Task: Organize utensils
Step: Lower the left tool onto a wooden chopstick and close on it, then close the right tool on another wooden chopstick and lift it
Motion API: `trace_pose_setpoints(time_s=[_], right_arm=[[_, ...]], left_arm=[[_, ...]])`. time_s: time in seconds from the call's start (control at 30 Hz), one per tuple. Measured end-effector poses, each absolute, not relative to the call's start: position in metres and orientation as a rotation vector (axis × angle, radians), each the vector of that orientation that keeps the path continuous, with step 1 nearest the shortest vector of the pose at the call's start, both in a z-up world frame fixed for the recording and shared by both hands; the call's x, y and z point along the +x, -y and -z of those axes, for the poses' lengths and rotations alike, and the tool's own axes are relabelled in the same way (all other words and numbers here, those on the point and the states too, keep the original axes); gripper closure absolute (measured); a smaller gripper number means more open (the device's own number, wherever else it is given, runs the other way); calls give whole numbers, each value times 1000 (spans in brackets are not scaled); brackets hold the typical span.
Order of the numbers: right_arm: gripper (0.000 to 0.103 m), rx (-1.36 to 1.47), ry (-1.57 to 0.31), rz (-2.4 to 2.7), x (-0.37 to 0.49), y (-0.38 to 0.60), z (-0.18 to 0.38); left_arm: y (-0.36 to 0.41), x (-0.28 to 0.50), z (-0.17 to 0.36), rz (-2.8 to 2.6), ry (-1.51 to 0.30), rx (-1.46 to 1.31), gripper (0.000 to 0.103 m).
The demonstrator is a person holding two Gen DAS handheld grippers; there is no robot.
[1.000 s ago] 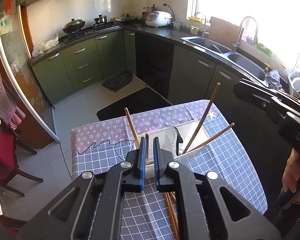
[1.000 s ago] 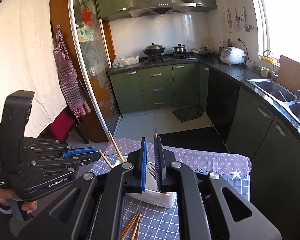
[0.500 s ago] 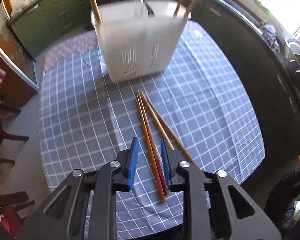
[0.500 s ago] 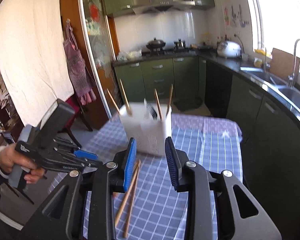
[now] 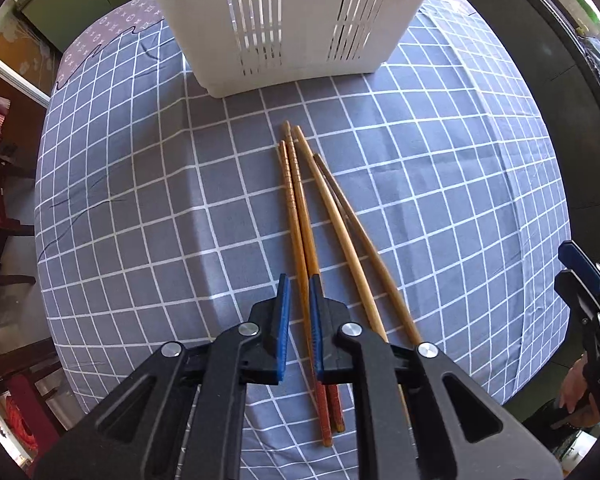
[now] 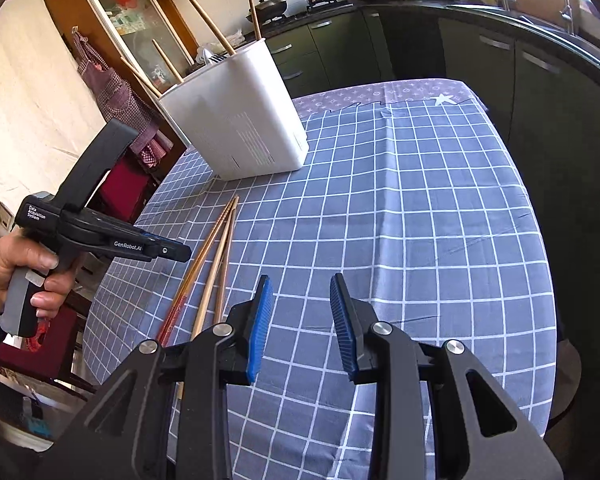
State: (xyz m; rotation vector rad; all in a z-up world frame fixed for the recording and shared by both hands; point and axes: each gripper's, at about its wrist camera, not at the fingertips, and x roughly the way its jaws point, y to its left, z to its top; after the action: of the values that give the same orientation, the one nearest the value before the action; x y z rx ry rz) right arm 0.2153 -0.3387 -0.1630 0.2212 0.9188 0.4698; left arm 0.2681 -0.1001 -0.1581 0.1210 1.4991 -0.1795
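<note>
Several wooden chopsticks [image 5: 300, 216] lie side by side on the checked tablecloth [image 5: 140, 200], pointing toward a white slotted utensil holder [image 5: 292, 16]. My left gripper [image 5: 299, 292] is open, low over the cloth, its blue pads straddling the two red-ended chopsticks without closing on them. In the right wrist view the holder [image 6: 240, 120] holds several upright chopsticks and a fork. My right gripper [image 6: 302, 292] is open and empty above the cloth, to the right of the chopsticks [image 6: 212, 264]. The left gripper also shows in this view [image 6: 172, 252].
The table edge [image 5: 556, 320] curves close on the right, with dark green cabinets [image 6: 540, 80] beyond. A red chair [image 6: 128, 192] stands at the table's left side. The right gripper shows at the edge of the left wrist view [image 5: 580, 276].
Both grippers dropped from high above the holder to low over the table. Both opened from shut. The left one closed in around the two red-ended chopsticks.
</note>
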Motion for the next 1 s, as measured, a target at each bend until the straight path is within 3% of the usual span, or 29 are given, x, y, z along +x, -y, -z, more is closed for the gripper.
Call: trace_pose_setpoints(time_s=[0.73, 1.0], right_arm=[[70, 282, -929, -497, 214, 344, 169], [70, 233, -963, -511, 213, 329, 167]], left_arm=[[117, 302, 180, 134, -1572, 144, 96], [98, 286, 127, 196, -1427, 105, 96]])
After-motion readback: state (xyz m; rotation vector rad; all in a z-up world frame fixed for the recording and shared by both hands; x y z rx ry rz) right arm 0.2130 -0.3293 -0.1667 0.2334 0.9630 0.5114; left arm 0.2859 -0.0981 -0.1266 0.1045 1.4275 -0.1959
